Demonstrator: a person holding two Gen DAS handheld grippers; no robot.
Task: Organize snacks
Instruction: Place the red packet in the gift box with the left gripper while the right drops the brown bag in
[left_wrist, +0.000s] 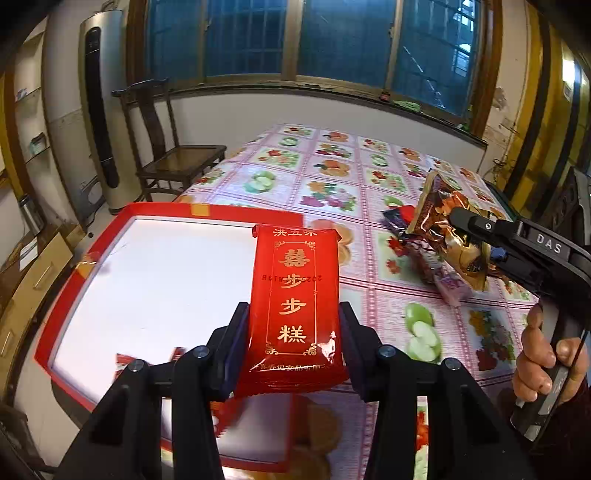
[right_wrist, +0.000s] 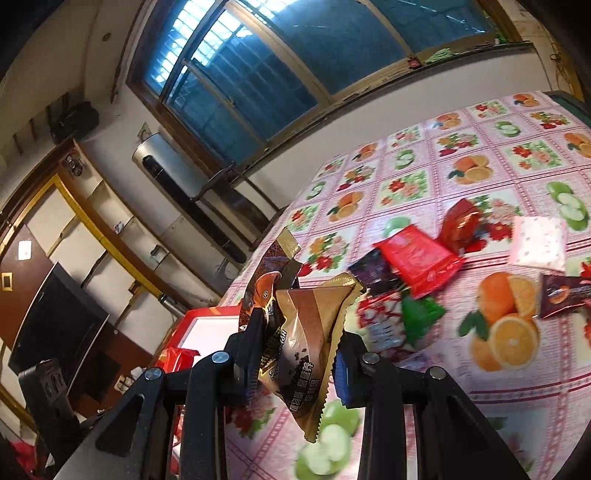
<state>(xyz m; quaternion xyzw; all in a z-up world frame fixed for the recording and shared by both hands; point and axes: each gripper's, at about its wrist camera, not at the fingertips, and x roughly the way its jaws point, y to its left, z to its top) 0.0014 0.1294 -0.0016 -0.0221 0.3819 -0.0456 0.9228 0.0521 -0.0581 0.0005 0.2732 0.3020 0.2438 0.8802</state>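
Left gripper (left_wrist: 293, 347) clamping a red snack packet (left_wrist: 295, 295) by its long edges, jaws part open and pressing both sides, holding it lifted over the near corner of a red-rimmed box (left_wrist: 66, 295) with a white floor. Right gripper (right_wrist: 295, 354) pinching a gold-and-brown snack packet (right_wrist: 314, 332) partway closed, possibly two packets together, carrying it above the fruit-print tablecloth (right_wrist: 480, 155). More snacks waiting in a loose pile (right_wrist: 413, 266) further out on the cloth, well apart from the box.

Risking a slip: glossy film gripped only at its lower end, so the red packet possibly sliding or pivoting out. Risking a drop on the right: crinkled wrapper gripped askew, hanging tilted, a second packet possibly falling free short of the box. Risking a clash: both tools heading toward the same box.

Hidden or unclear: box contents near the left tool, showing only blurred red shapes; the box's near rim behind the fingers; the exact count of packets in the right jaws; pile items smeared by motion blur.
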